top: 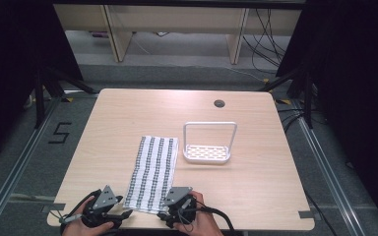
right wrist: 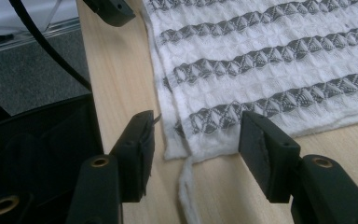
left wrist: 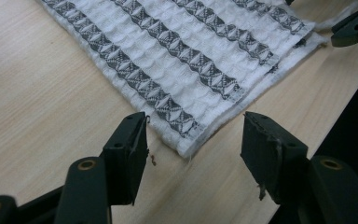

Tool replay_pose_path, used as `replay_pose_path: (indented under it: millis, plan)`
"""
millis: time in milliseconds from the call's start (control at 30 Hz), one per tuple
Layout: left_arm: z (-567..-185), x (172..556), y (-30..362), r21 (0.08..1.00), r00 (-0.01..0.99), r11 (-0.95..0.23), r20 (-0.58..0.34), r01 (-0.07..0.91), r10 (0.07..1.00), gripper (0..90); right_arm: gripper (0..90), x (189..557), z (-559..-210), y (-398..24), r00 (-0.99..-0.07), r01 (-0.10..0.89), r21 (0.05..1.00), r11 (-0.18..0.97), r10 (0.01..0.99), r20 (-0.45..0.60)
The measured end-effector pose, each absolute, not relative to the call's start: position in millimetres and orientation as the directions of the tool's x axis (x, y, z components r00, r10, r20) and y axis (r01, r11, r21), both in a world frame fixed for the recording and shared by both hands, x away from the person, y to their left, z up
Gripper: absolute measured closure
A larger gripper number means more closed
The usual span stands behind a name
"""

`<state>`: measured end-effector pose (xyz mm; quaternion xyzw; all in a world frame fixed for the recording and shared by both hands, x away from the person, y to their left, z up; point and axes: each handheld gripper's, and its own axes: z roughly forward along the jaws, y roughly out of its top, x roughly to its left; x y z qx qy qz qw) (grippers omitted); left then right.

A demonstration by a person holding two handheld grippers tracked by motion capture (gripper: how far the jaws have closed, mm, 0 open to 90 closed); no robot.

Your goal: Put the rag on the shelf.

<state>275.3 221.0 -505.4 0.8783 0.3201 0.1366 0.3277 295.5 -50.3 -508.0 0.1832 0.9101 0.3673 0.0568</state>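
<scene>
While the striped towel lies flat and folded on the table, its near edge sits right at both tongs: left gripper straddles the near-left corner, right gripper straddles the near-right corner, a loose thread trailing toward it. Both sets of jaws stand apart, pads not yet pressing cloth; nothing held. Beyond the towel, off to the right gripper's side, a white rack stands well apart. Judgement: the step is pinching both corners. To do it well, slide each lower jaw under all layers, bite evenly, close together, and avoid catching only the top layer or the thread.
</scene>
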Motion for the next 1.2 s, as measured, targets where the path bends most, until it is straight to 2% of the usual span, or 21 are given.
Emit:
replay_pose_path:
  millis: [167,367,533,700,833,867,967,1000,1100,1200]
  plan:
    - [-508,277,217,0.660,0.765,-0.585,0.025,0.471,0.644,46.4,49.1,298,-510,-49,-0.928,0.285,0.686,0.669,0.372,0.023]
    - [-509,280,216,0.654,0.770,-0.605,0.052,0.455,0.636,57.0,56.6,300,-512,-46,-0.928,0.257,0.686,0.681,0.371,-0.021]
    - [-509,279,214,0.652,0.779,-0.630,0.094,0.422,0.620,73.0,70.1,300,-513,-47,-0.919,0.257,0.690,0.677,0.392,-0.042]
    - [-509,279,211,0.671,0.768,-0.606,0.085,0.426,0.634,85.7,85.2,301,-513,-46,-0.913,0.275,0.693,0.666,0.406,-0.028]
    - [-501,280,214,0.689,0.776,-0.603,0.094,0.401,0.623,86.4,86.5,304,-510,-48,-0.913,0.294,0.702,0.649,0.409,0.005]
    - [-500,280,214,0.702,0.771,-0.587,0.085,0.404,0.631,86.5,86.6,306,-509,-49,-0.916,0.269,0.716,0.645,0.401,-0.017]
    - [-488,280,218,0.721,0.769,-0.572,0.085,0.391,0.633,86.6,86.8,309,-498,-51,-0.913,0.275,0.729,0.626,0.408,-0.006]
    - [-483,280,218,0.742,0.765,-0.536,0.048,0.402,0.642,86.6,86.9,311,-490,-53,-0.914,0.281,0.747,0.602,0.406,0.017]
    - [-475,282,221,0.736,0.777,-0.554,0.061,0.388,0.626,86.6,86.9,315,-481,-55,-0.915,0.279,0.762,0.585,0.402,0.027]
    - [-465,286,220,0.763,0.771,-0.509,0.020,0.399,0.636,86.7,87.1,321,-468,-57,-0.909,0.293,0.781,0.551,0.414,0.049]
